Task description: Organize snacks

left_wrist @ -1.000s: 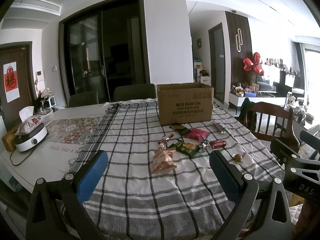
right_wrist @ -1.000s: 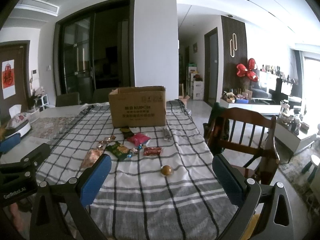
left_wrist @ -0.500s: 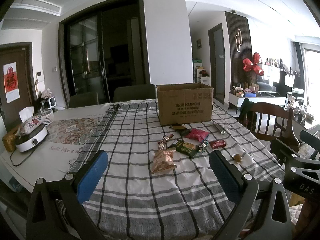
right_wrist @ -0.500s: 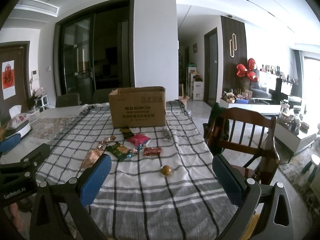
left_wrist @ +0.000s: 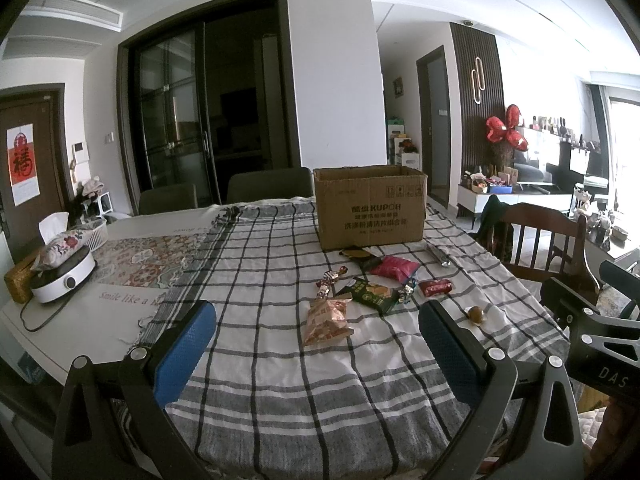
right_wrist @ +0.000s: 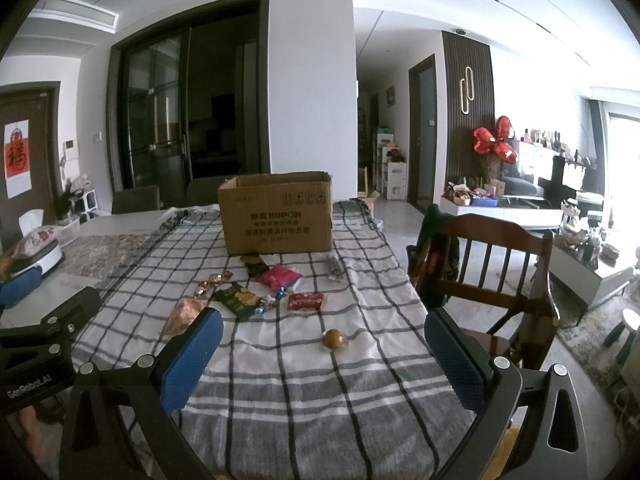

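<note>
Both claws, left claw (left_wrist: 316,344) and right claw (right_wrist: 323,350), gape empty, snacks (left_wrist: 368,290) lying ahead beyond them.

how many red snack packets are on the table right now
2. A pink-red packet lies just in front of the cardboard box; a smaller red packet sits nearer, right of the green packet. Others may be hidden inside the box.

Each camera sits behind its own jaws, low over the near table edge, facing along the checked cloth (left_wrist: 256,264) toward the cardboard box (left_wrist: 370,206), which stands well beyond the jaws. The left wrist view looks from the left side, the right wrist view from the right. Both share the box (right_wrist: 278,216), the snacks and the round candy (right_wrist: 334,338).
</note>
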A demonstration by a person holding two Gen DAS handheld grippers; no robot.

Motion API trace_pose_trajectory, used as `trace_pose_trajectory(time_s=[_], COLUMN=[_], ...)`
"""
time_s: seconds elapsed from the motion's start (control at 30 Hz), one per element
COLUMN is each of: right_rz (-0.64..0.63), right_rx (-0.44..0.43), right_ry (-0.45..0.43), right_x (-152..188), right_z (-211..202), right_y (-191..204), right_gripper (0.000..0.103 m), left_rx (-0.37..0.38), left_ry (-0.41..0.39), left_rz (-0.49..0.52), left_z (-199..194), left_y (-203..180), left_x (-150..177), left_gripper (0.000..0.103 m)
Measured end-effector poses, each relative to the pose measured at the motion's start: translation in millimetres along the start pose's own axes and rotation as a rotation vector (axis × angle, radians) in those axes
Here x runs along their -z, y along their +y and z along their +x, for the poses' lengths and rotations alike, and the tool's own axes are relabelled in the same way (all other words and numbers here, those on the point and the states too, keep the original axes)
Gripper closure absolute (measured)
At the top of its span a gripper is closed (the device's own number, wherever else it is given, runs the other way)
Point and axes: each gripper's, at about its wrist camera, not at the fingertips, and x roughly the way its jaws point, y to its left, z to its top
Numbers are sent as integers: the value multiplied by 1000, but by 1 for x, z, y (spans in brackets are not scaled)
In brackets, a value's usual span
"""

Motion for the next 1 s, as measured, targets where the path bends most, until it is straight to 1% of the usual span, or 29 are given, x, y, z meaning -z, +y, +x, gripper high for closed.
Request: trace_pose_trajectory(time_s=[0.7,1.0], right_rz=[0,-6], right_rx=[0,4], right_ry=[1,21], right_x=[1,1], right_z=[1,-5], right_y=[0,3], right_gripper=[1,1], left_rx=[-6,-15], left_ry=[-2,8], left_rz=[1,1], left_z=[0,4], left_y=[0,4], left_x=[1,5], left_gripper=[0,0])
